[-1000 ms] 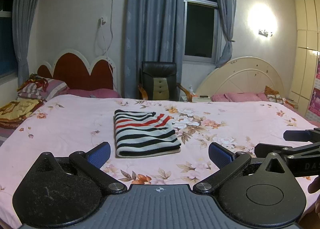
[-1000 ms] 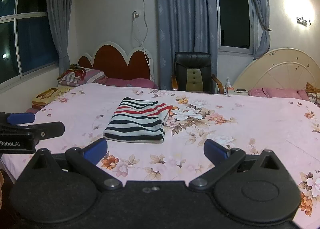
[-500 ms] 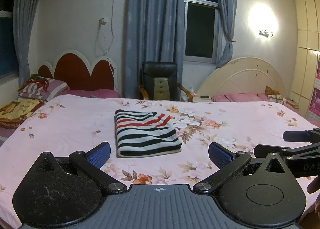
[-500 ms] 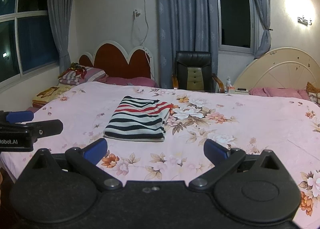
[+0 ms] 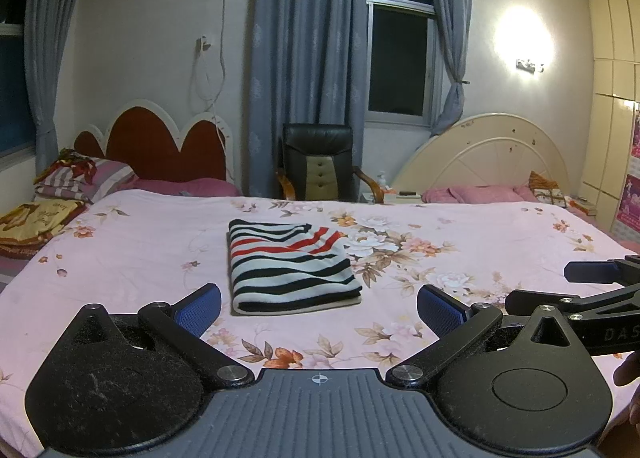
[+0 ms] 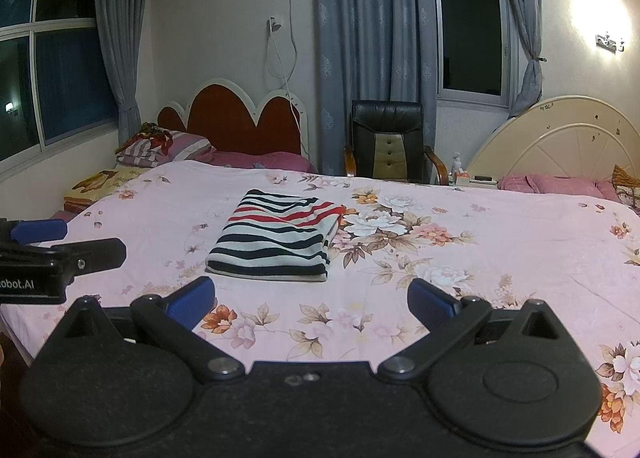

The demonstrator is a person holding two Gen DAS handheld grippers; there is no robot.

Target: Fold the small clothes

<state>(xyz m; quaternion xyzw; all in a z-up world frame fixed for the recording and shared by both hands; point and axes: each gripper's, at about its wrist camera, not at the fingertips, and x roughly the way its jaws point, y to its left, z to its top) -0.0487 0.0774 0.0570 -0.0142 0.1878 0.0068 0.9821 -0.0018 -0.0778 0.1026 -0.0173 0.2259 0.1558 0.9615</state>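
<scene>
A small striped garment [image 5: 290, 264], white with black and red stripes, lies folded into a neat rectangle on the pink floral bed sheet [image 5: 132, 254]. It also shows in the right wrist view [image 6: 276, 236]. My left gripper [image 5: 319, 308] is open and empty, held back from the garment's near edge. My right gripper [image 6: 310, 298] is open and empty too, near the garment's front edge. Each gripper shows at the side of the other's view: the right one [image 5: 600, 286], the left one [image 6: 48, 254].
A black chair [image 5: 320, 162] stands behind the bed by the grey curtains. Pillows and folded bedding [image 5: 76, 178] lie at the far left, pink pillows [image 5: 480, 194] at the far right by a cream headboard. The bed's front edge is just below the grippers.
</scene>
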